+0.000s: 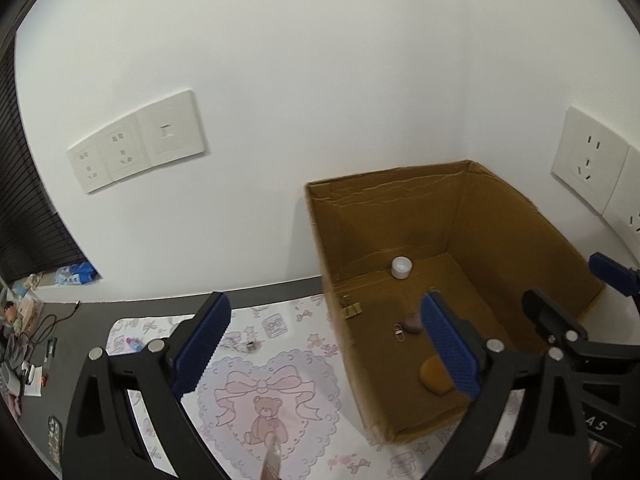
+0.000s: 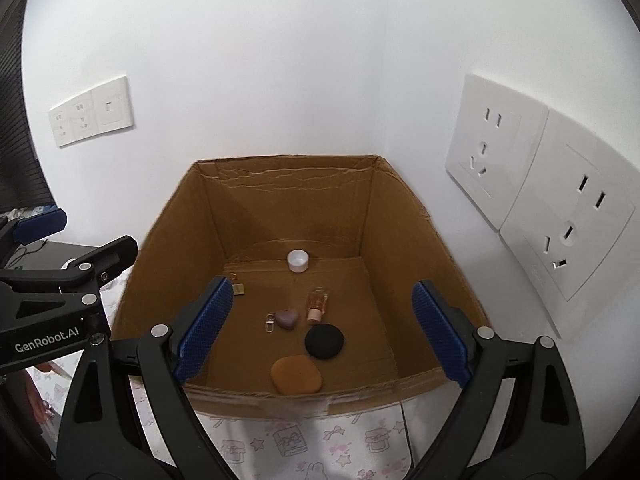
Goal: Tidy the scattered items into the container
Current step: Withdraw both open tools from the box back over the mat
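An open cardboard box (image 2: 288,160) stands on a pink bear-print mat (image 1: 276,392), in the corner of two white walls. Inside lie a white jar (image 2: 298,261), a gold binder clip (image 2: 239,289), a purple heart keychain (image 2: 287,319), a small pink bottle (image 2: 317,304), a black round puff (image 2: 324,341) and an orange sponge (image 2: 296,375). My right gripper (image 2: 322,284) hangs open above the box's near side, nothing between its blue pads. My left gripper (image 1: 326,300) is open and empty over the box's left wall (image 1: 340,320). A small silver item (image 1: 250,346) and a pink-blue item (image 1: 134,344) lie on the mat.
Wall sockets (image 2: 496,152) sit close on the right wall, and another socket plate (image 1: 136,140) is on the back wall. Cables and small clutter (image 1: 28,340) cover the black desk at far left. A blurred pinkish strip (image 1: 272,456) shows at the bottom of the left wrist view.
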A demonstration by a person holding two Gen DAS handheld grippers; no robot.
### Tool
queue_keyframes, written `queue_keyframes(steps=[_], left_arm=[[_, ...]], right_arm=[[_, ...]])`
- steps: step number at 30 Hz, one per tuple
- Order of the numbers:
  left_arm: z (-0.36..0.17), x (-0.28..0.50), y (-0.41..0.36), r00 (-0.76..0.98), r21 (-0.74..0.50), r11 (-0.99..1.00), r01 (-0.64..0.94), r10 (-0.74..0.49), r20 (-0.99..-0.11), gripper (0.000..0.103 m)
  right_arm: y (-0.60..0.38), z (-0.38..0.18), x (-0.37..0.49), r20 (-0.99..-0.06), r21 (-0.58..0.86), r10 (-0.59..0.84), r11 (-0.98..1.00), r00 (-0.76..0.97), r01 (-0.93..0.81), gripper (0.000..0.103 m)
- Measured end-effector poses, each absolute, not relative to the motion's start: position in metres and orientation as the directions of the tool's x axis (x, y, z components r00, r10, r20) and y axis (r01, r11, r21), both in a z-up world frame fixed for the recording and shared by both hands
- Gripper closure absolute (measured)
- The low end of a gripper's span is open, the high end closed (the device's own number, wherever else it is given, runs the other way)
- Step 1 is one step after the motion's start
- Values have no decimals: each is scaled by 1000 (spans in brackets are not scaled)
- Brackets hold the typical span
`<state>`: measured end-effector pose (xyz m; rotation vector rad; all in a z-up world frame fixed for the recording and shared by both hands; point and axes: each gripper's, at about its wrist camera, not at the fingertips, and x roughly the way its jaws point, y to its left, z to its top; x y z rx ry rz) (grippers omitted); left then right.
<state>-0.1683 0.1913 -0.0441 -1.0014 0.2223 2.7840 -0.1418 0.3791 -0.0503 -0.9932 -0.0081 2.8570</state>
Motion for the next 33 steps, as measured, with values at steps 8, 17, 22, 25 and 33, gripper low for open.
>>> queue_keyframes(steps=[8, 17, 22, 25, 33], left_arm=[[-40, -149, 143, -766, 83, -985, -148, 61, -640, 8], [-32, -128, 81, -782, 67, -992, -103, 39, -622, 8], [-25, -117, 49, -787, 59, -994, -88, 32, -616, 8], [-22, -113, 32, -789, 65, -994, -84, 27, -613, 8], [-19, -113, -18, -791, 67, -996, -66, 11, -611, 8]], right_arm=[[344, -44, -131, -604, -28, 64, -998, -795, -59, 10], [293, -37, -121, -594, -28, 41, -999, -803, -31, 10], [264, -32, -110, -589, -30, 33, -999, -808, -19, 10], [247, -30, -106, -586, -34, 29, -999, -810, -12, 10], [199, -29, -104, -583, -37, 15, -999, -812, 8, 10]])
